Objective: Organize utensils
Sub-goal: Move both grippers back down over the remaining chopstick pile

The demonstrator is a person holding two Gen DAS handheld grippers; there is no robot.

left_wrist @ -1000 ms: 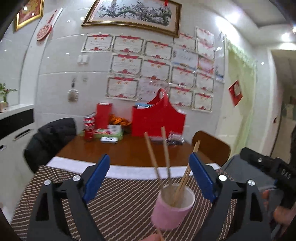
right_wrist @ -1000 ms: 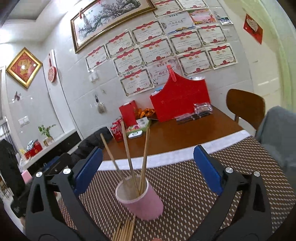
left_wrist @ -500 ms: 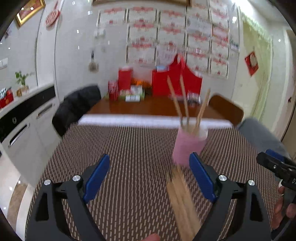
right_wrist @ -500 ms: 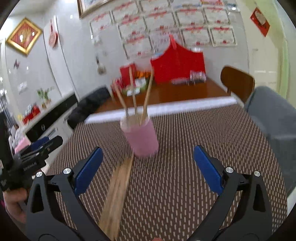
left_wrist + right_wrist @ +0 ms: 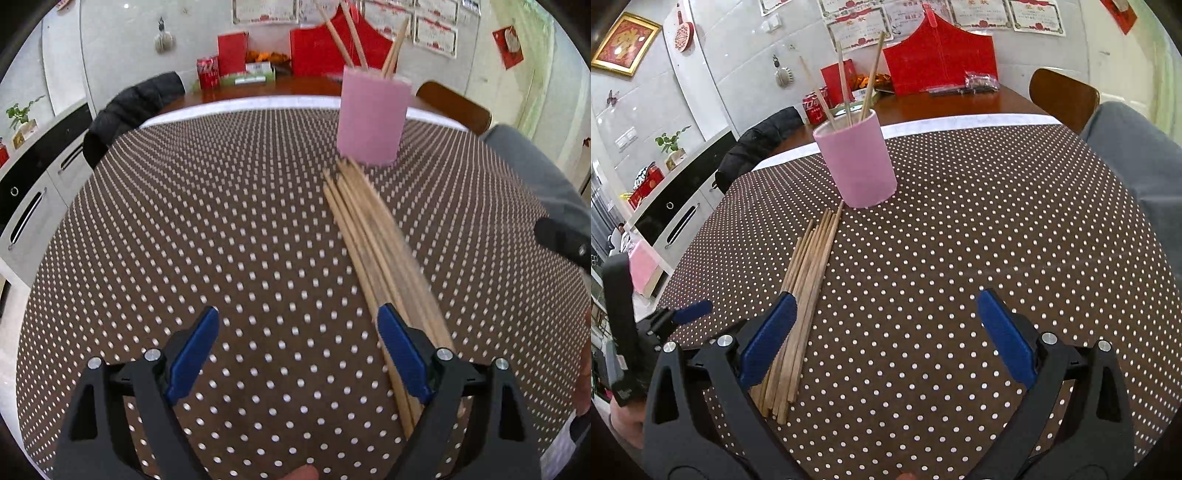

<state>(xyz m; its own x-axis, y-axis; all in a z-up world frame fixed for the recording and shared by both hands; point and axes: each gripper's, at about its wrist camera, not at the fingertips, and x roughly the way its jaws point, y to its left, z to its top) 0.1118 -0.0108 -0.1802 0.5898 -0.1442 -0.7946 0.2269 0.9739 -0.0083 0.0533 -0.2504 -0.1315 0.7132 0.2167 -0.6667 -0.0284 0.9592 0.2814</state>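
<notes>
Several pale wooden chopsticks (image 5: 809,280) bundled beside pink cup (image 5: 857,162).

Wooden chopsticks (image 5: 809,280); matt pink cup (image 5: 857,162); dotted brown cloth tablecloth (image 5: 960,240).

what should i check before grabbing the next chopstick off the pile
1. Left gripper open with nothing between the fingers: ok.
2. Right gripper open with nothing between the fingers: ok.
3. Pink cup upright on the dotted tablecloth: ok.
4. Room in the cup for more: ok, only three chopsticks in the cup show.
5. Loose chopsticks lying flat in one bundle beside the cup: ok.
6. A single chopstick separated for a clean pinch: not ok, they lie packed side by side, and neither gripper is centred over the bundle.
</notes>
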